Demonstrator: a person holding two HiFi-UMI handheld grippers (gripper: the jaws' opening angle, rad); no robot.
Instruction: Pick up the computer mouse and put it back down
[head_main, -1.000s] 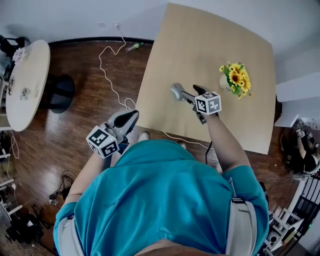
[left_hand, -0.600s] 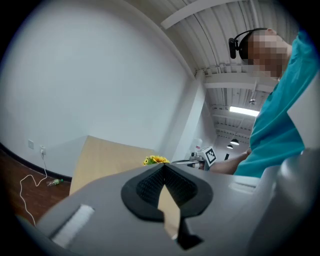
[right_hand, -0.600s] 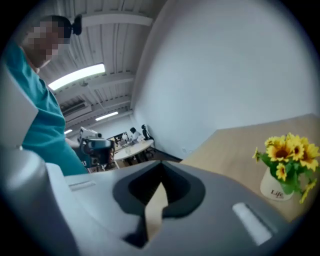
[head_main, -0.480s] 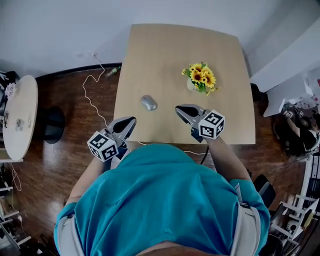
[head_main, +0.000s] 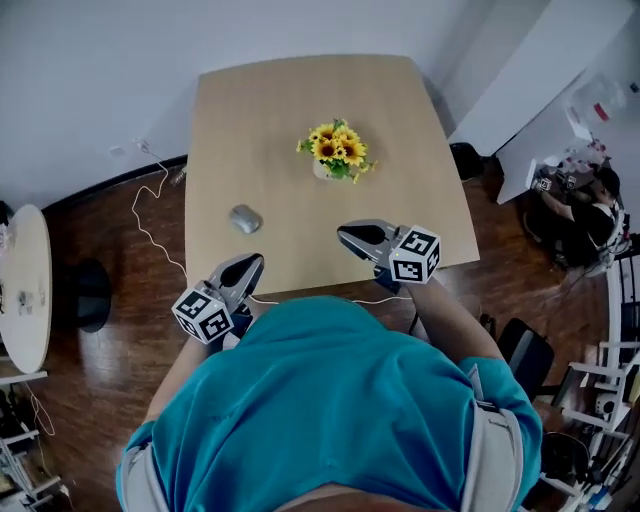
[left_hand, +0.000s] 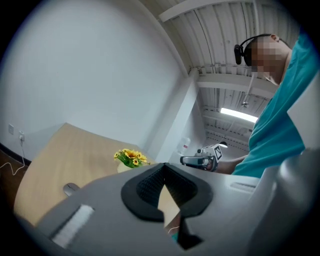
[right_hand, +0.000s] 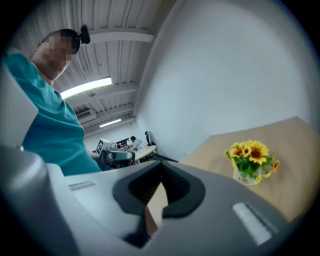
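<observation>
The computer mouse (head_main: 245, 218) is seen lying on the table (head_main: 300, 90) near its left edge, touched by nothing. The left tool (head_main: 248, 265) is held at the table's near edge, jaws together and empty. The right tool (head_main: 348, 235) is likewise closed on nothing, raised over the table on the person's side of the sunflower pot (head_main: 335, 152).

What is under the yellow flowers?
A small pale pot holds the yellow flowers, standing on the wooden table. The leaves cover its top, so what fills it cannot be seen.

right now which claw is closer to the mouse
The left claw: it is just short of the computer mouse on the table, while the right claw is farther off.
</observation>
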